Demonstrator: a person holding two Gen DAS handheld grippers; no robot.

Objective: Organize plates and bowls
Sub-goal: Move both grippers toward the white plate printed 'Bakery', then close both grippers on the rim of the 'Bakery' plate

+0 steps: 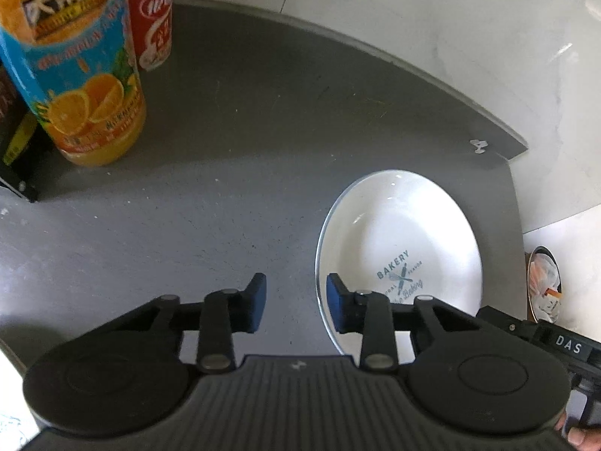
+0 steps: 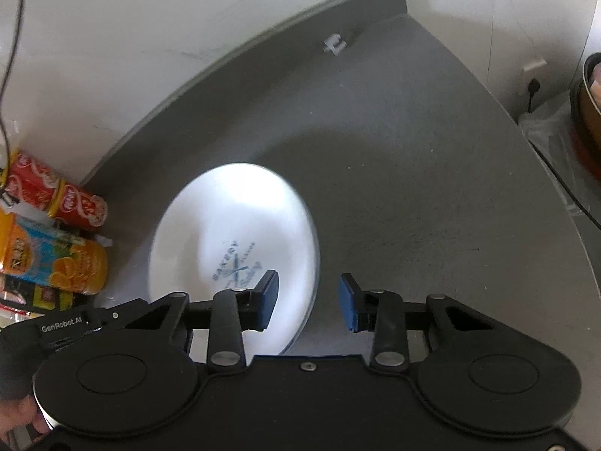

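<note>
A white plate (image 1: 402, 240) with a blue "BAKERY" print lies flat on the grey countertop (image 1: 233, 195). My left gripper (image 1: 296, 306) is open just above the counter; its right finger overlaps the plate's left rim and nothing sits between the pads. In the right wrist view the same plate (image 2: 233, 240) lies low and left of centre. My right gripper (image 2: 308, 298) is open too, its left finger over the plate's right part and its right finger over bare counter. No bowl is in view.
An orange juice bottle (image 1: 79, 75) and a red can (image 1: 154, 18) stand at the counter's left by the white wall; both also appear at the left (image 2: 56, 263) in the right wrist view. A dark pot (image 2: 586, 112) sits past the counter's right edge. A bin (image 1: 544, 285) is below right.
</note>
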